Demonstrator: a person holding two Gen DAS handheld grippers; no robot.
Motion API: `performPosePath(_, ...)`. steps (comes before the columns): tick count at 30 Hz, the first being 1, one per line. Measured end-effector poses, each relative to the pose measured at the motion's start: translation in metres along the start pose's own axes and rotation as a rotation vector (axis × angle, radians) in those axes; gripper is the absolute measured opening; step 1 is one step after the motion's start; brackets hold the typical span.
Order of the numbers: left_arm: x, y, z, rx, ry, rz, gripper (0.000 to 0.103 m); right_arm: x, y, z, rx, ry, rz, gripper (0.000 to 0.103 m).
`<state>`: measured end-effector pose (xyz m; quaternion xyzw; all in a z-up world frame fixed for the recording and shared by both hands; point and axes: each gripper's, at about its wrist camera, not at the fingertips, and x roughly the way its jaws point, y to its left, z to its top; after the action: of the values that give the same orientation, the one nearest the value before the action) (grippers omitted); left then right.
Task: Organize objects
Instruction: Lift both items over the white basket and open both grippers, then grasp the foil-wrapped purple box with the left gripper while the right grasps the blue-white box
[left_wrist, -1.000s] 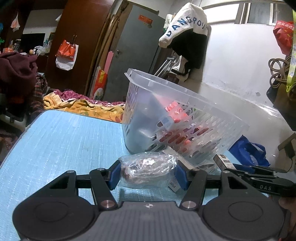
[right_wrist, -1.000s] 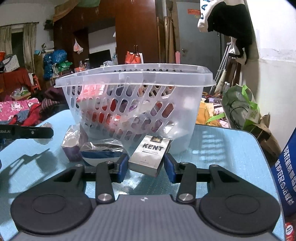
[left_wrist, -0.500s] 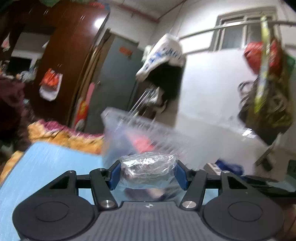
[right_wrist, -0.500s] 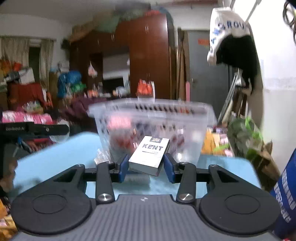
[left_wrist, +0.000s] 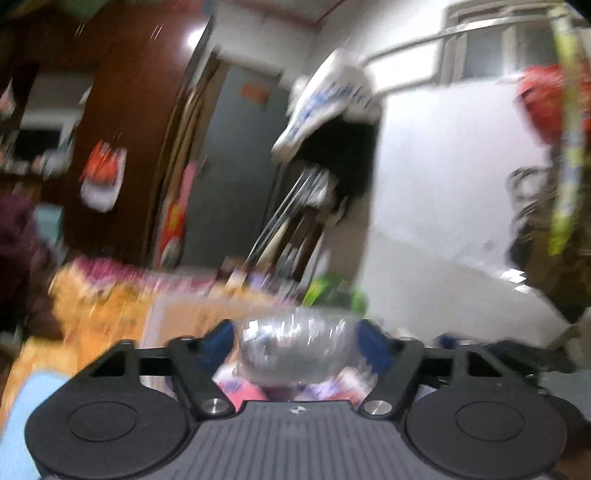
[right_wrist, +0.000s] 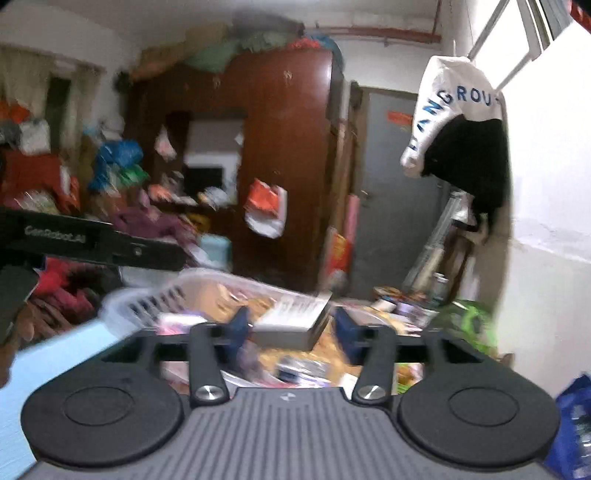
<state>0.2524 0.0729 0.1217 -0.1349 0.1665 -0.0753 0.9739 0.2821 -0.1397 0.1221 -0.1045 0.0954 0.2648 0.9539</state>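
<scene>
Both hand-held grippers have gone up from the bench since a second ago and now hang above the white basket (right_wrist: 147, 299), where before they were low in front of it. Jaws of the left hand-held gripper (left_wrist: 295, 339) are opening: the clear plastic bag (left_wrist: 295, 347) is between the blue pads, with a small gap at each side, over blurred pink things in the basket. Jaws of the right hand-held gripper (right_wrist: 291, 328) are opening too: the cigarette pack (right_wrist: 291, 317) lies tilted between its pads, apart from the right one, above the basket's contents. A corner of the blue bench (right_wrist: 55, 343) shows at the lower left. Behind hangs a white and black jacket (right_wrist: 458, 122).
</scene>
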Motion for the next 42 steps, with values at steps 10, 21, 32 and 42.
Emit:
performPosePath(10,-0.064,0.022,-0.076,0.018,-0.013,-0.03,0.099,-0.04,0.021,-0.067,0.041,0.083,0.151,0.103)
performPosePath(21,-0.045,0.055,-0.107,-0.057,0.081,0.03,0.099,0.025,0.054,-0.097,0.034,0.309,0.224,0.091)
performPosePath(32,-0.014,0.025,-0.12,0.015,0.18,0.087,0.098,-0.011,0.022,-0.111,0.078,0.261,0.143,0.073)
performPosePath(42,0.0,0.015,-0.122,0.028,0.229,0.127,0.063,-0.02,0.004,-0.112,0.114,0.226,0.125,0.073)
